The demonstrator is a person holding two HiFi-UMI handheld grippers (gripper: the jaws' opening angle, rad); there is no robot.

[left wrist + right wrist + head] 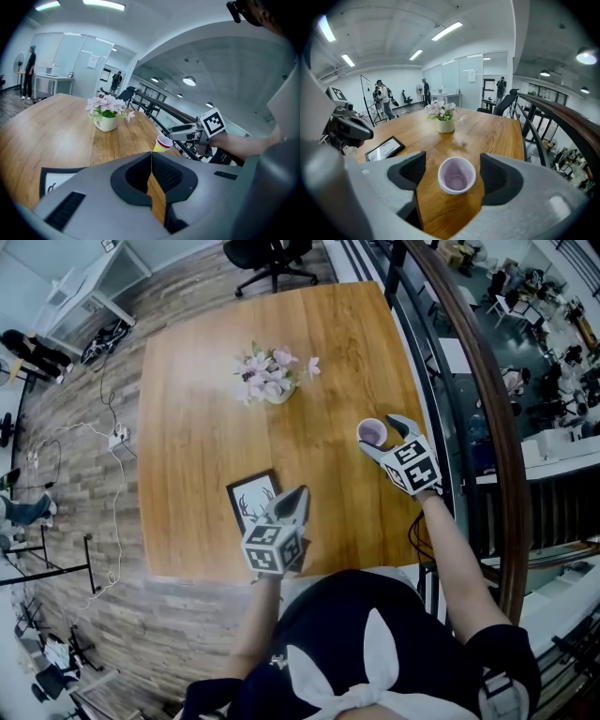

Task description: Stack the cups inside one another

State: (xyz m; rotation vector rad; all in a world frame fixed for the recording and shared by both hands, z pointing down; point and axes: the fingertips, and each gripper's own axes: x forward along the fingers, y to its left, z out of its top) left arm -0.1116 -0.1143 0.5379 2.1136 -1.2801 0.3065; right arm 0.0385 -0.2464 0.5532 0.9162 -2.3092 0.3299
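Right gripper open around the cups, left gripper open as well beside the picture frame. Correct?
No: the left gripper is shut, jaws together on nothing, as the left gripper view shows. The right gripper is indeed open around the cups.

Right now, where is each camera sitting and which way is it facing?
Head view: on the head, steeply down at the table; forearms, left gripper, right gripper show.
Left gripper view: along its shut jaws across the table; right gripper shows.
Right gripper view: along its open jaws at the cups between them; left gripper shows.
Shared: all three show the flower pot and cups.
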